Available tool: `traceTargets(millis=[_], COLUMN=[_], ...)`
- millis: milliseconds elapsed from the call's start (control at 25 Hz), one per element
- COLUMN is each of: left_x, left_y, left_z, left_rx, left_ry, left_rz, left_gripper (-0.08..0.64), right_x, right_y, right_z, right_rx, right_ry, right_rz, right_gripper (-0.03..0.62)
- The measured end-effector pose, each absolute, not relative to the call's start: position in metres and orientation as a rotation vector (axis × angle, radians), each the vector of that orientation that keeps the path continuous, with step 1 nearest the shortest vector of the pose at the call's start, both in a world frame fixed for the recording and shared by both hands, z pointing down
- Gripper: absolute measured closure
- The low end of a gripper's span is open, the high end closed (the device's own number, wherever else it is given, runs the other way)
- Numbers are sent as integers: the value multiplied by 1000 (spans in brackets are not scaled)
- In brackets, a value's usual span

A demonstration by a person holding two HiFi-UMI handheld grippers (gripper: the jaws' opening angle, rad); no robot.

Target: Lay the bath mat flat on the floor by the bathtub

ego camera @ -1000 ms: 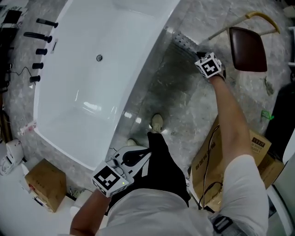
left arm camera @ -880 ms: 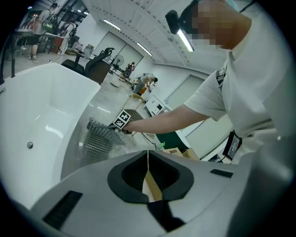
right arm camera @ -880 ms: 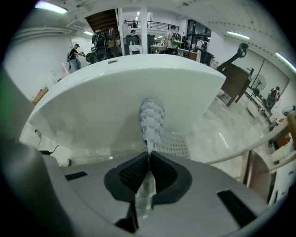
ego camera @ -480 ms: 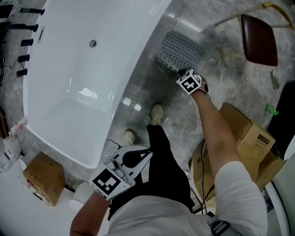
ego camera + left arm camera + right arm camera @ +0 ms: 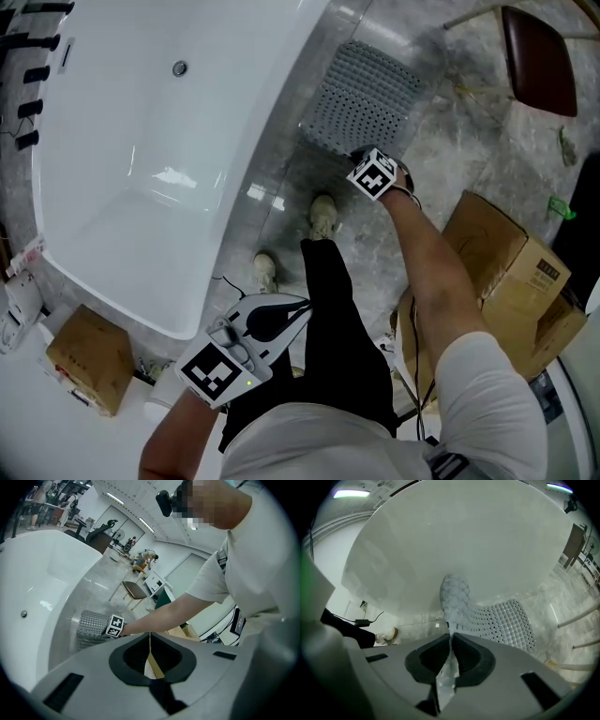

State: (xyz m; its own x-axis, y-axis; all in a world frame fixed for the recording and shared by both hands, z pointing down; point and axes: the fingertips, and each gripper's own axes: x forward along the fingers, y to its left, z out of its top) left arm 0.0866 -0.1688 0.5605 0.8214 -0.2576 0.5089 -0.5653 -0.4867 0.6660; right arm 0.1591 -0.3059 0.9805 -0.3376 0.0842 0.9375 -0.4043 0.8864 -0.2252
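Observation:
The grey bath mat [image 5: 366, 98], studded with holes, lies spread on the marble floor beside the white bathtub [image 5: 159, 122]. My right gripper [image 5: 360, 156] is shut on the mat's near edge. In the right gripper view the mat [image 5: 501, 620] rises in a fold into the closed jaws of that gripper [image 5: 450, 637], against the tub wall [image 5: 440, 541]. My left gripper [image 5: 281, 314] hangs low by the person's leg, shut with nothing between its jaws. From the left gripper view the left gripper [image 5: 150, 637] points toward the mat [image 5: 91, 625] beside the tub.
A brown-seated chair [image 5: 539, 56] stands at the top right. Cardboard boxes [image 5: 506, 272] sit to the right, and another box [image 5: 84, 356] at the lower left. The person's shoes [image 5: 323, 216] stand just short of the mat. Black tap fittings [image 5: 33, 66] line the tub's far side.
The right gripper has pulled the mat's edge toward the person, and the mat has unfolded from a narrow strip into a wide sheet on the floor. The left gripper stayed put.

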Motion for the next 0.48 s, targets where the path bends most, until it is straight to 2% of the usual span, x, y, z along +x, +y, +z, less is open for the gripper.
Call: traceTargets(millis=[360,440,480], left_x=[71,66,63], left_y=[-142,-138,-136], left_z=[587,592,593], left_rx=[2152,2147,2142], left_ry=[-564,-572,-577], left_rz=[464,469,471], left_gripper=[538,538,538], right_x=[154,149,148], right_y=[-244,-235,-231], right_z=[1026,1032,1034], right_rx=[251,247,236], right_ry=[-1813,-1822,-1821], right_rz=[559,550,534], right_gripper=[541,584,584])
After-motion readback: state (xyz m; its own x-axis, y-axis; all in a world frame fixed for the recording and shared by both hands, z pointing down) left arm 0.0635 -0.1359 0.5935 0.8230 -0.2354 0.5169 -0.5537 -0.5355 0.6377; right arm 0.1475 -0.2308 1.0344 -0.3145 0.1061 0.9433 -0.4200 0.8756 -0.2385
